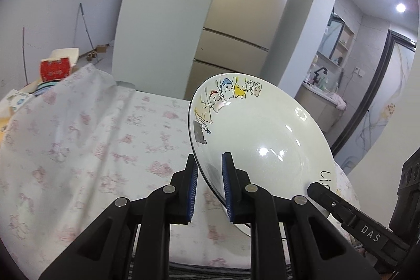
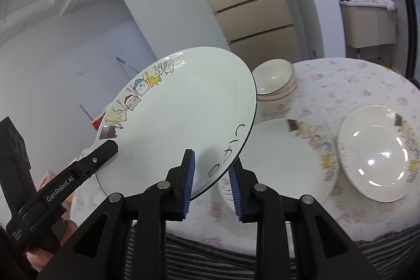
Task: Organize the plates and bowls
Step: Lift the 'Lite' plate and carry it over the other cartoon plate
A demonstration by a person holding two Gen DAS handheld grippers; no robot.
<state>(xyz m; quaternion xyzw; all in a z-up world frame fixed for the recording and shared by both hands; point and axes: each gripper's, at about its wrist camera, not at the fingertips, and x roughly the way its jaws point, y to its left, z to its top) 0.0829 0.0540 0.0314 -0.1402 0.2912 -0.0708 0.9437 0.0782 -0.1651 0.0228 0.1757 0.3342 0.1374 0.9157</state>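
Observation:
A white plate [image 1: 262, 133] with cartoon cats along its rim is held tilted in the air above the table, gripped from both sides. My left gripper [image 1: 210, 162] is shut on its near left rim, blue pads on either face. In the right wrist view the same plate [image 2: 183, 109] has my right gripper [image 2: 212, 159] shut on the rim by the black lettering. A similar plate [image 2: 278, 156] lies flat on the table below. Beside it sits a deep white dish [image 2: 375, 156], and a stack of bowls [image 2: 274, 80] stands farther back.
The round table [image 2: 341, 75] wears a pink floral cloth. A red box [image 1: 53, 68] and clutter sit at its far left. A tall beige fridge [image 1: 236, 25] stands behind the table. A striped garment shows at the near edge.

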